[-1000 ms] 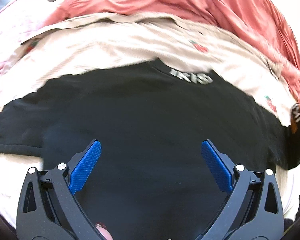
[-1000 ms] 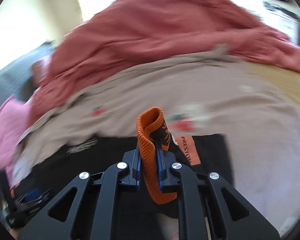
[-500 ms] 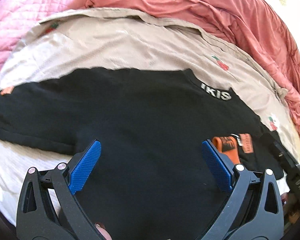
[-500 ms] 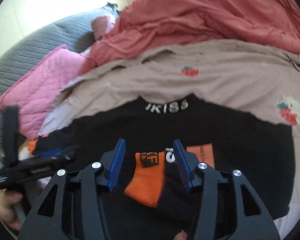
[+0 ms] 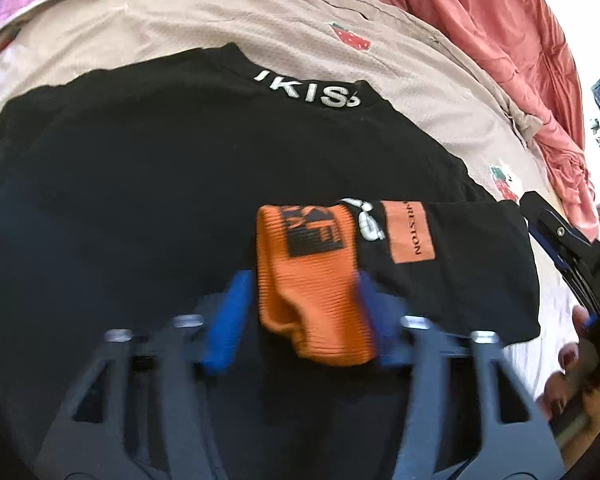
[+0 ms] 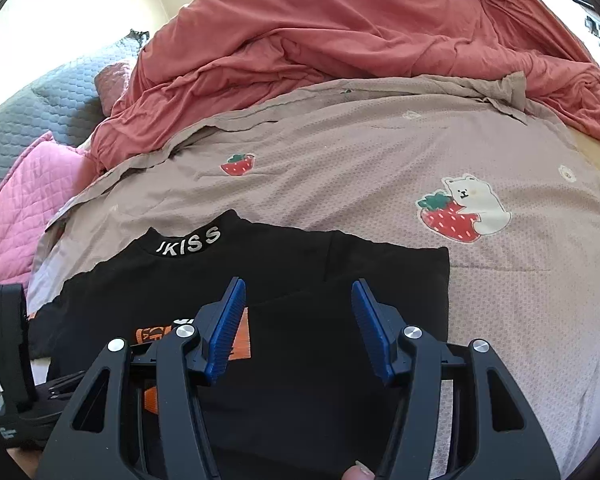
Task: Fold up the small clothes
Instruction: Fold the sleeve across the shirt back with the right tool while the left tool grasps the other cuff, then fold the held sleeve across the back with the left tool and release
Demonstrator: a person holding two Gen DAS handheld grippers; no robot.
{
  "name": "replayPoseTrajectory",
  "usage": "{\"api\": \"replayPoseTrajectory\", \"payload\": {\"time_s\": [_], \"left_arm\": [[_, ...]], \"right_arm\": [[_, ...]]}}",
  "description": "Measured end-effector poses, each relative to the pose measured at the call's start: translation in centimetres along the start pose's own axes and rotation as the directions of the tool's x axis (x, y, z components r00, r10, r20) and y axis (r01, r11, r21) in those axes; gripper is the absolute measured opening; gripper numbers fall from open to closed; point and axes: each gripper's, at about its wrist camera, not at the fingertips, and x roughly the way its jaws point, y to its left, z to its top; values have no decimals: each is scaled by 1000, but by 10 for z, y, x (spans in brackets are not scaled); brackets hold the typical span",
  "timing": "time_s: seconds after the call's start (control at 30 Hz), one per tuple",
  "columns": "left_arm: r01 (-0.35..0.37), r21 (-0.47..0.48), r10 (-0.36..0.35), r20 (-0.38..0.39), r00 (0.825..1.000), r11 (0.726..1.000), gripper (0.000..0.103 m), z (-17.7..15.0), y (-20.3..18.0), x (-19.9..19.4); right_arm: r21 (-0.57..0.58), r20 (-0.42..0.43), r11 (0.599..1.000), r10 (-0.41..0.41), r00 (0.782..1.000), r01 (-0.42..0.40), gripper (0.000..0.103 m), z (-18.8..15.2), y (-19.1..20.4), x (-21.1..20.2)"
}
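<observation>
The left gripper [image 5: 306, 316] has its blue fingers [image 5: 230, 318] set on either side of the orange ribbed cuff [image 5: 312, 280], closing around it; motion blur hides whether the pads are yet pressing on it. That cuff ends a sleeve that lies folded inward across the black sweatshirt [image 5: 140, 208], which is probably why the grip is taken there: the cuff is the handle for laying the sleeve straight. The right gripper [image 6: 298, 330] hovers with fingers [image 6: 226, 330] spread and nothing between them, over the shirt's right shoulder area (likely waiting to hold or smooth). The shirt rests flat on a beige strawberry-print sheet [image 6: 380, 168], a heaped coral blanket [image 6: 360, 28] beyond.
</observation>
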Motion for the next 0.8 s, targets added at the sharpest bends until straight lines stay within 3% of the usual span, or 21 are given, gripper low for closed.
{"api": "replayPoseTrajectory", "payload": {"time_s": [0.07, 0.2, 0.33, 0.4, 0.5, 0.6, 0.8], "left_arm": [[-17, 38, 16, 26, 1000, 999, 6, 4, -7, -2], [9, 90, -16, 72, 997, 996, 3, 13, -9, -15], [11, 59, -22, 190, 982, 998, 2, 35, 17, -56], [-22, 33, 13, 261, 965, 999, 1, 44, 37, -78], [-80, 10, 73, 301, 951, 997, 2, 52, 59, -93], [-114, -44, 122, 294, 948, 993, 1, 56, 91, -95], [-162, -74, 174, 200, 964, 984, 2, 46, 125, -62]], "right_arm": [[20, -6, 1000, -2, 1000, 3, 55, 1, -3, 2], [70, -4, 997, -21, 1000, 21, 55, 5, -13, 5], [124, 20, 992, -35, 999, 33, 55, 8, -29, -2], [145, 23, 989, -40, 999, 36, 55, 9, -35, -3], [181, 5, 983, -30, 1000, 29, 55, 7, -42, 0], [153, -3, 987, -52, 999, 52, 55, 6, -37, 2], [11, -7, 999, -51, 999, 51, 55, -2, -3, 9]]}}
